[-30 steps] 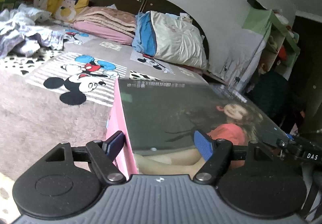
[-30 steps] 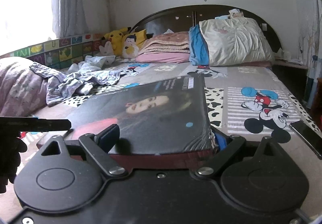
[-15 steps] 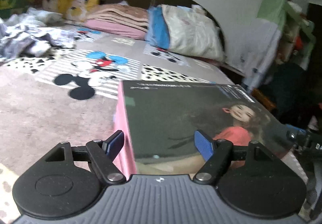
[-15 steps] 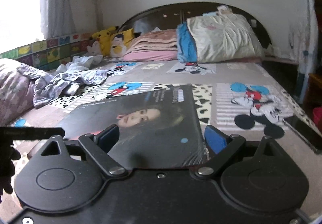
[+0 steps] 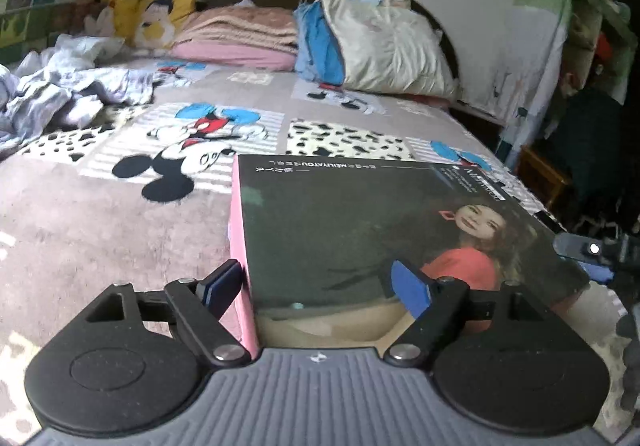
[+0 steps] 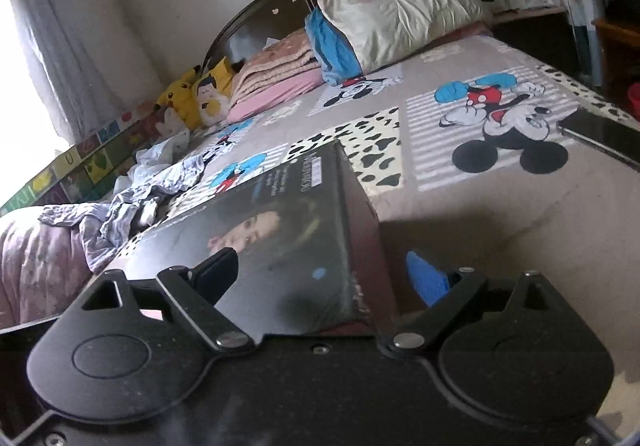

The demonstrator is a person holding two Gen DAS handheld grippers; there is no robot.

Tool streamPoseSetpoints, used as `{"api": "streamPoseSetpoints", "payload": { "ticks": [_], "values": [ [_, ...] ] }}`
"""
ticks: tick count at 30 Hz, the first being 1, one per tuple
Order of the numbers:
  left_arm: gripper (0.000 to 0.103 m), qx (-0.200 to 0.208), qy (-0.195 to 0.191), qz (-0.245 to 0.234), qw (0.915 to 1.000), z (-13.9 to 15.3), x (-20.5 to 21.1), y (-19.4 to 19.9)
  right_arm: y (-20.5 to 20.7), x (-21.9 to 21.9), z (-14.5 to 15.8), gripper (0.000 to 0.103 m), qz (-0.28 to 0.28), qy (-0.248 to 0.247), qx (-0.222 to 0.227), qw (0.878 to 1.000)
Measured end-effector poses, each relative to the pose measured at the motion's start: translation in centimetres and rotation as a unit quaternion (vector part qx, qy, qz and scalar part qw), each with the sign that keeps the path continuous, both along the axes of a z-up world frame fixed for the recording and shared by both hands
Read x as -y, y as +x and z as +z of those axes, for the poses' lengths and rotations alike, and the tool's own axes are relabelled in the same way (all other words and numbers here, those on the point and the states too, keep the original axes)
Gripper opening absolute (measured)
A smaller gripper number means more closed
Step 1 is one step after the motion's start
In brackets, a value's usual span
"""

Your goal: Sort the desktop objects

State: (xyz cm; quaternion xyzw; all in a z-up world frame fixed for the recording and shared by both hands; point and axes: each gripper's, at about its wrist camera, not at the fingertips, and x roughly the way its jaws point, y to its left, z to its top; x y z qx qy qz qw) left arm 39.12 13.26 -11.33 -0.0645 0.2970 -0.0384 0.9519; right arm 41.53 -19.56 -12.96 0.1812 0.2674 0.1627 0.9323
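The left gripper (image 5: 316,286) is opening its jaws at this moment: a second ago its two blue pads sat closer in on the box's pink side and printed lid, and now a sliver of daylight is showing between the left pad and the pink wall, while the right pad is hovering over the lid rather than pressing on it. The jaws are straddling the box's near left corner without gripping it. The right gripper (image 6: 324,272) is holding its jaws wide too, spanning the box's near right corner; its blue pad is standing clear of the dark side wall with bedspread showing between, so it has hold of nothing either.

Between both pairs of jaws, the box (image 5: 376,230) is lying flat on the bed (image 5: 100,213), lid up and woman's portrait showing, where a second ago its right end was riding higher and tilted in the right wrist view. Beyond the right jaws' outer pad, a phone (image 6: 600,135) is lying on the bedspread; far ahead of both, the pillow (image 5: 384,45) is resting against the headboard.

Judging from this, the box is being let go where it now lies, and both grippers are getting free for the next item.
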Motion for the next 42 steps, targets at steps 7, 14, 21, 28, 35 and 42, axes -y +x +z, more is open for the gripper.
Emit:
{"api": "streamPoseSetpoints", "payload": {
  "ticks": [7,14,21,28,35,42],
  "values": [
    [0.082,0.024,0.069,-0.043,0.9964,1.1,4.0,-0.3,0.1,-0.6,1.1,0.092,0.002,-0.082,0.027,0.996],
    [0.082,-0.022,0.082,-0.052,0.995,1.0,6.2,1.0,1.4,-1.1,1.0,0.093,0.011,-0.173,0.017,0.985],
    [0.083,-0.045,0.065,-0.012,0.9968,1.6,6.2,-2.4,-1.4,-0.4,3.0,0.093,0.018,-0.175,-0.009,0.984],
    [0.083,-0.045,0.049,0.034,0.9972,2.3,7.1,-9.0,-7.5,-0.3,5.9,0.095,0.023,-0.182,0.002,0.983],
    [0.083,-0.028,0.057,0.065,0.9959,4.9,7.9,-14.7,-12.4,0.8,8.3,0.098,0.012,-0.165,0.01,0.986],
    [0.083,-0.022,0.065,0.074,0.9949,7.5,8.8,-19.4,-16.3,1.3,9.9,0.1,0.0,-0.166,0.006,0.986]
  ]
}}
